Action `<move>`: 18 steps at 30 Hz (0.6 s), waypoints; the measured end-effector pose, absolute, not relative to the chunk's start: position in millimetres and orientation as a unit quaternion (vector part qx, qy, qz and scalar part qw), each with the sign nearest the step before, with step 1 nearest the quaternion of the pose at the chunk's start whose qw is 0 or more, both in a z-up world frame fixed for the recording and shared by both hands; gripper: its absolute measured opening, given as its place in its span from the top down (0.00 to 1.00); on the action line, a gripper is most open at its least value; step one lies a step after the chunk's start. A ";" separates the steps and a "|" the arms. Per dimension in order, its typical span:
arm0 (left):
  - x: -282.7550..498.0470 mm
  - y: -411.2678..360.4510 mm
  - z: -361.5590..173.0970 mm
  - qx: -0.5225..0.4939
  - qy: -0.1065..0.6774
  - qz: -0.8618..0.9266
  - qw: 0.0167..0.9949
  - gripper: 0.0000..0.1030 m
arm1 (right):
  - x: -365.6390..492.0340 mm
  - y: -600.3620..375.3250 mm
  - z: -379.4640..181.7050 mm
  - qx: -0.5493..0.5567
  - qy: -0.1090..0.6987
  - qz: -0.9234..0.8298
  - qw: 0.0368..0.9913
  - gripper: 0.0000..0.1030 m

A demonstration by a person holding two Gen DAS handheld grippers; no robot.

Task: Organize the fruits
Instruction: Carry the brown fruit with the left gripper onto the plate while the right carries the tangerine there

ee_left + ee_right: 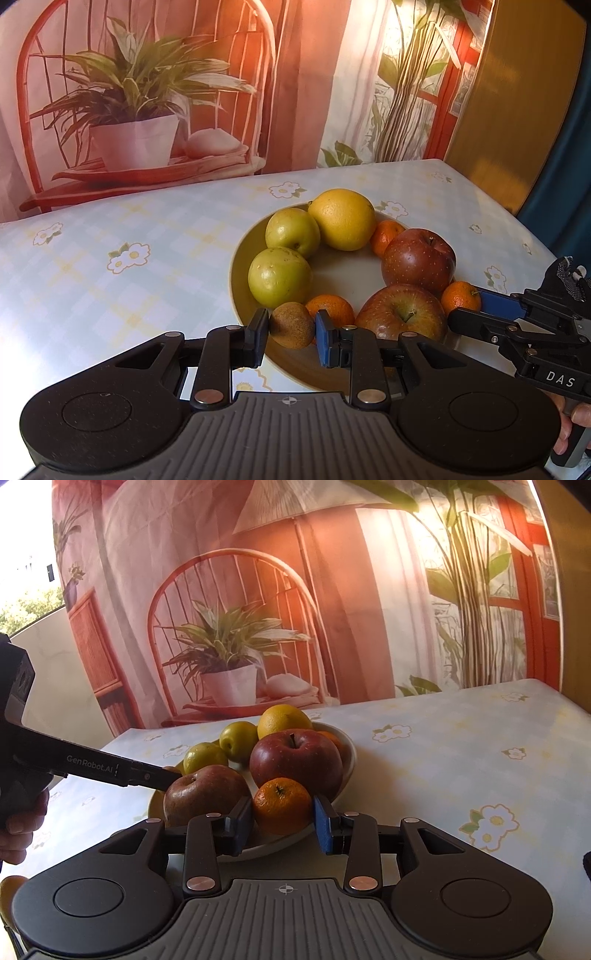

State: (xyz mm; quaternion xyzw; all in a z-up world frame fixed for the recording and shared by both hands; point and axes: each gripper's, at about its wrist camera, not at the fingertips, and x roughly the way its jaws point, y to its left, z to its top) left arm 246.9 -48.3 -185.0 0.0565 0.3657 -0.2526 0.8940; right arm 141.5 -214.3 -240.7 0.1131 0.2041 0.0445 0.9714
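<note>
Left tool [291, 330] partly hides gripped kiwi [291, 325].

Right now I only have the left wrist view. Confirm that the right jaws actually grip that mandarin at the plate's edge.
Observer: Confirmed. The right wrist view shows both pads of the right gripper pressing the mandarin from either side.
Operator: Now check the table left of the plate.
Observer: A yellow rounded thing shows off the plate, cut off by the picture's lower left edge.
Operator: Report my own grip from there.
Observer: Hidden. The lighter apple covers your brown fruit; only one finger of the left gripper shows.
</note>
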 end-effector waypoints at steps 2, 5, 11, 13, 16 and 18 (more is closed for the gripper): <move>246.9 -48.3 -185.2 0.056 0.366 -0.251 0.894 0.72 | 141.7 -215.3 -240.7 0.114 0.205 0.045 0.971 0.63; 246.2 -47.6 -185.5 0.058 0.367 -0.251 0.894 0.72 | 140.8 -217.0 -241.2 0.119 0.206 0.044 0.970 0.61; 244.8 -47.7 -187.0 0.061 0.373 -0.255 0.890 0.72 | 139.6 -218.3 -241.8 0.125 0.204 0.044 0.970 0.61; 244.3 -48.5 -187.5 0.062 0.375 -0.257 0.889 0.72 | 139.5 -220.6 -241.7 0.129 0.201 0.044 0.970 0.60; 243.3 -49.0 -188.1 0.063 0.375 -0.256 0.889 0.72 | 139.2 -222.8 -242.5 0.135 0.203 0.046 0.969 0.60; 243.1 -48.9 -188.2 0.062 0.375 -0.256 0.889 0.72 | 139.0 -223.2 -242.7 0.137 0.202 0.047 0.969 0.60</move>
